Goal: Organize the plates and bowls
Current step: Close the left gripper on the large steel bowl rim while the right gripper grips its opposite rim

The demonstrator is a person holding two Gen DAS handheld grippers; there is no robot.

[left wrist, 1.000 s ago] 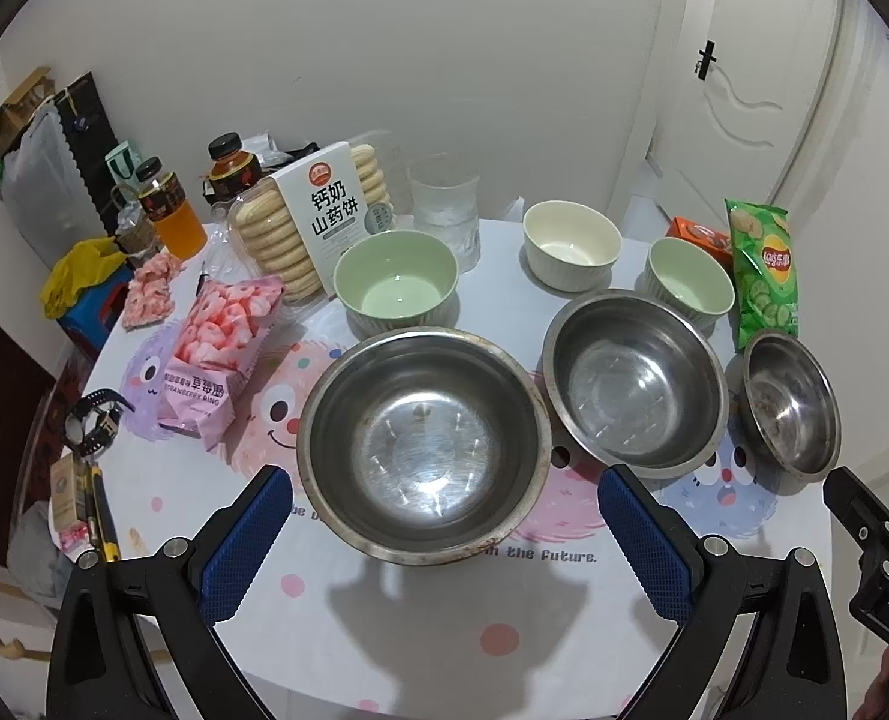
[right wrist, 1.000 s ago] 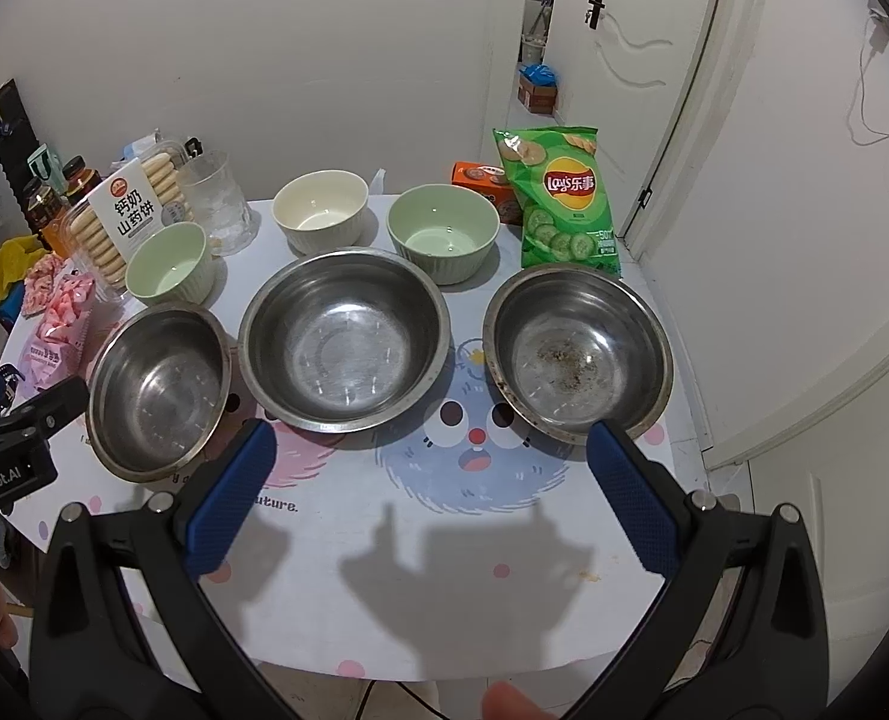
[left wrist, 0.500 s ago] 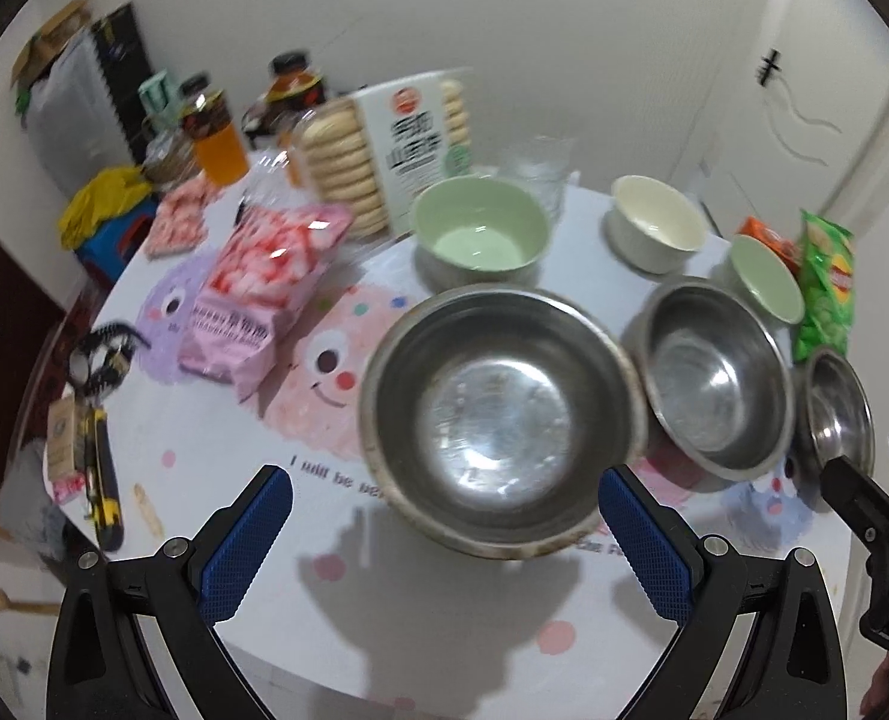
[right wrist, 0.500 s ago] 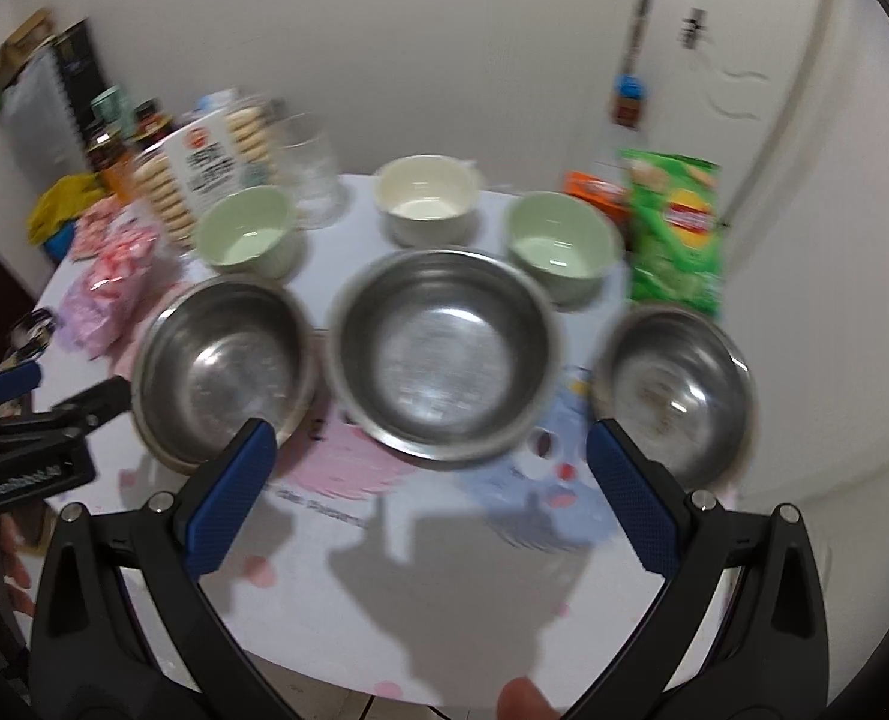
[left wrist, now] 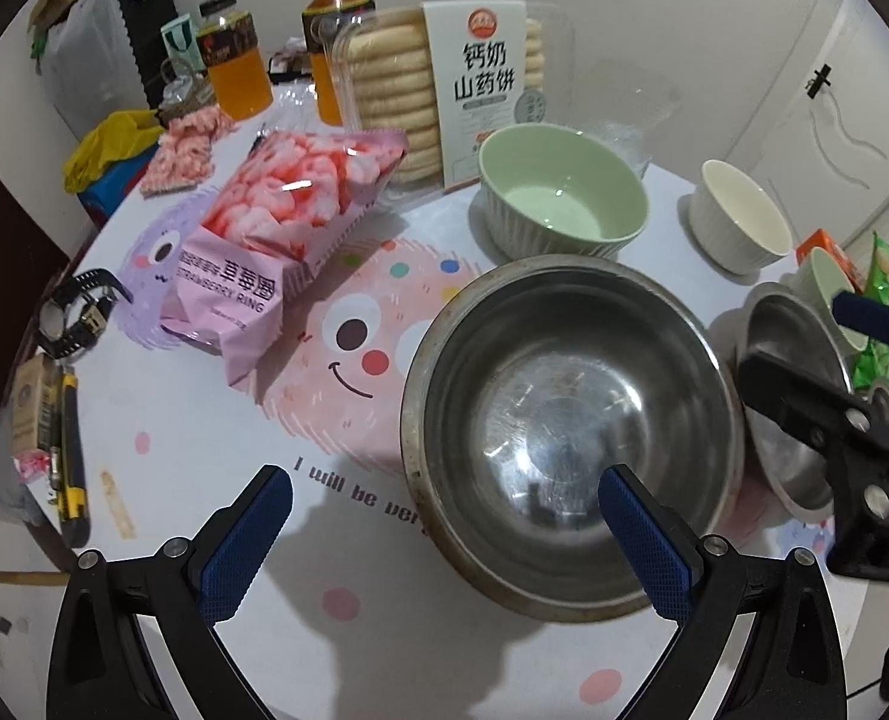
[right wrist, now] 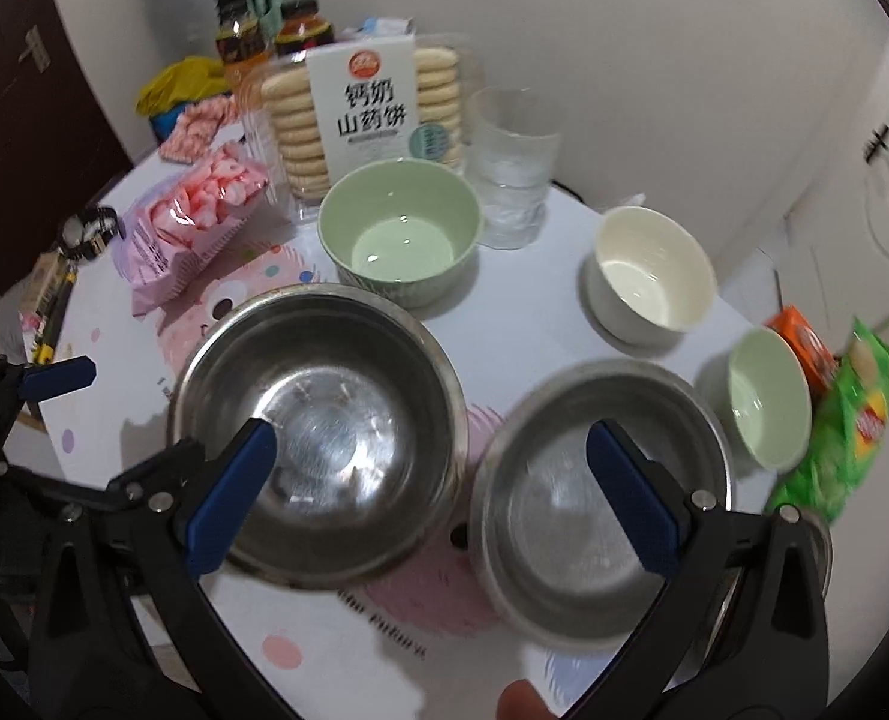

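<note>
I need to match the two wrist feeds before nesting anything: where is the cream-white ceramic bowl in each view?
Left wrist view: the cream-white bowl sits far right, upper half, beyond the big steel bowl.
Right wrist view: the same bowl sits right of centre, upper middle, behind the steel bowls.
Shared landmark: the biscuit pack with the white label, standing behind the green ribbed bowl.

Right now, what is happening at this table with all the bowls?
A person holds a claw in each hand above the table, and both are open and empty. The left claw hangs by the left steel bowl. The right claw hangs over the middle steel bowl. No bowl is stacked yet.
</note>
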